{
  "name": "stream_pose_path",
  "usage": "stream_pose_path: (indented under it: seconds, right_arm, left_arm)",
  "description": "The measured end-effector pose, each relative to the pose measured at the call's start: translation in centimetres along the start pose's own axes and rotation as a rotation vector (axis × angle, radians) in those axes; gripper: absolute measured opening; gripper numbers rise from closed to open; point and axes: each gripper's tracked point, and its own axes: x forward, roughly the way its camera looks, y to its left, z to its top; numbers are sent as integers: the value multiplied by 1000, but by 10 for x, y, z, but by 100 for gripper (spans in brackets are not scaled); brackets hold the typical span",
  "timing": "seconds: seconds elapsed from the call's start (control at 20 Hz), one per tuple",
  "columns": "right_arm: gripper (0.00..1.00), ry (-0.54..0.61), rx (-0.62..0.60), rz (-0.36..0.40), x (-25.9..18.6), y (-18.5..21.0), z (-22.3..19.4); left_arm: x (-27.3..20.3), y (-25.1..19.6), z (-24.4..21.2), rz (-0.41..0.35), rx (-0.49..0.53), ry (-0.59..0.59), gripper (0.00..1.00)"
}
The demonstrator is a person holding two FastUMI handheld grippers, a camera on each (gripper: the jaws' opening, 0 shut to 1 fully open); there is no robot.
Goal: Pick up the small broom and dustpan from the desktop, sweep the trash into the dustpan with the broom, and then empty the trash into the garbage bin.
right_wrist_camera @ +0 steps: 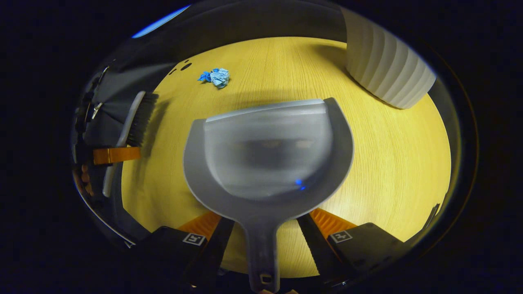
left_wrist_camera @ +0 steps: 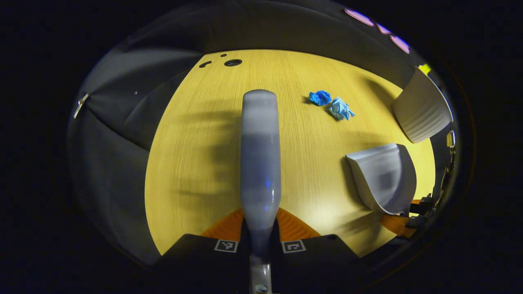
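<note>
Two tools are up, trash waits far off.
Left gripper (left_wrist_camera: 260, 228) squeezes the broom (left_wrist_camera: 260, 155); right gripper (right_wrist_camera: 261, 228) squeezes the dustpan (right_wrist_camera: 267, 155). Blue paper balls (right_wrist_camera: 215, 76) could roll away if hit hard.

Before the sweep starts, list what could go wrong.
1. The blue paper wads lie far from the dustpan; a hard stroke of the broom could scatter them.
2. The garbage bin stands close beside the dustpan; swinging it could knock the bin.
</note>
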Motion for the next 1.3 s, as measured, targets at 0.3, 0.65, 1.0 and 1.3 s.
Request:
stream_pose_path:
  seconds: [0.3, 0.65, 1.0, 1.3]
  right_arm:
    - [38, 78, -26, 0, 6, -3, 1]
    - [34, 139, -179, 45, -5, -25, -2]
    - [34, 146, -282, 50, -12, -43, -1]
    - [34, 144, -320, 69, -10, -50, 3]
  left_arm:
    - [27, 0, 37, 27, 104, 32, 25]
    - [56, -2, 91, 64, 285, 43, 25]
    - [78, -26, 130, 121, 541, 87, 24]
    - [88, -39, 161, 114, 825, 80, 24]
